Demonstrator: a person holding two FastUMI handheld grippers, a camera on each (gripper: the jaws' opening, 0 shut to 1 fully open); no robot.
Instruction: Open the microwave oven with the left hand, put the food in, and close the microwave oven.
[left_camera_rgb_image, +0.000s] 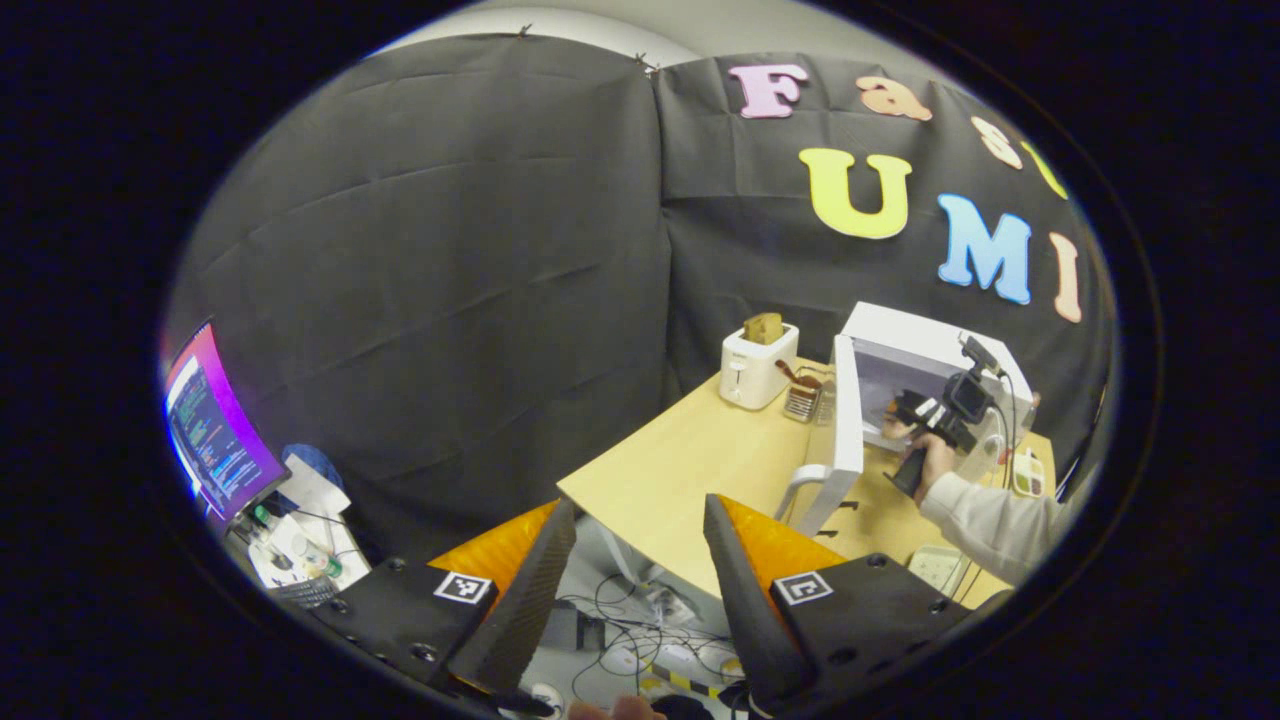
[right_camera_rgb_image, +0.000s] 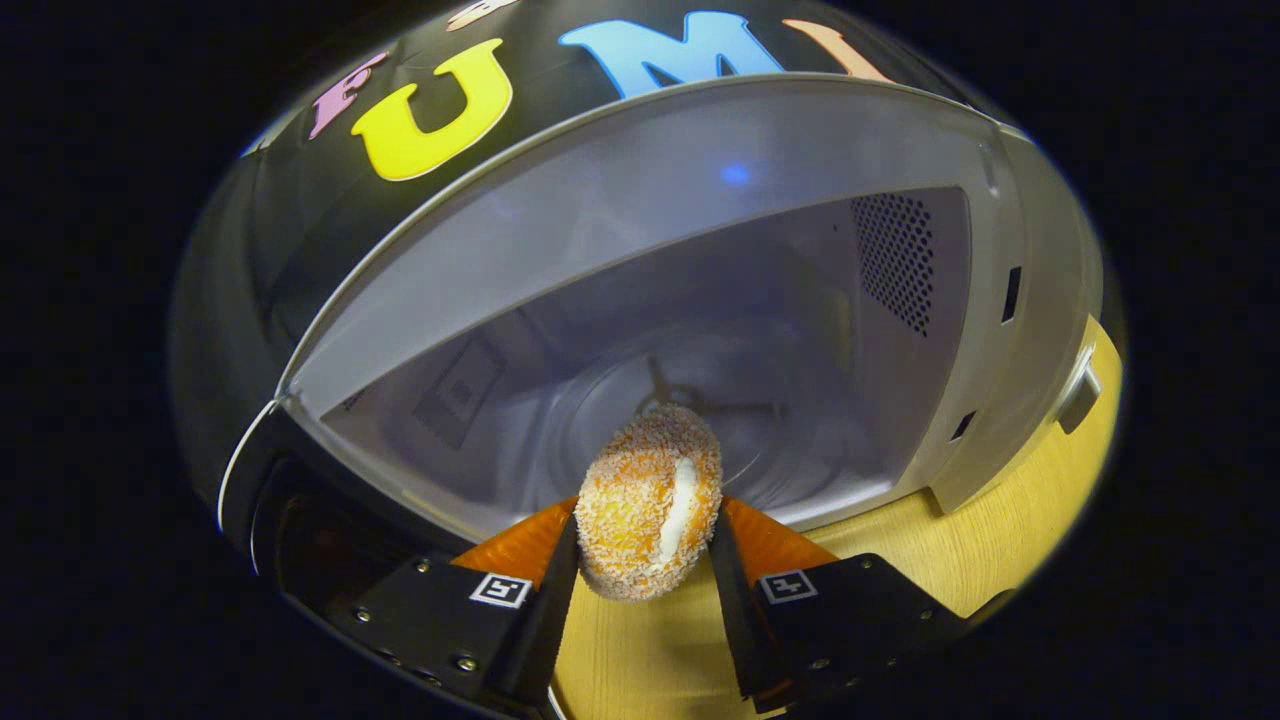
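We are holding the food (right_camera_rgb_image: 648, 515) clamped in the right tool (right_camera_rgb_image: 645, 560) before the microwave oven (right_camera_rgb_image: 1030, 330) mouth (door (left_camera_rgb_image: 845, 430) swung wide), left tool (left_camera_rgb_image: 640, 570) gaping empty, clear of the microwave oven.

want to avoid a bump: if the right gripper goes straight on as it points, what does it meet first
Probably the glass turntable on the microwave floor. The right gripper, shut on the pastry, points into the open cavity and the way looks free; depth is unclear.
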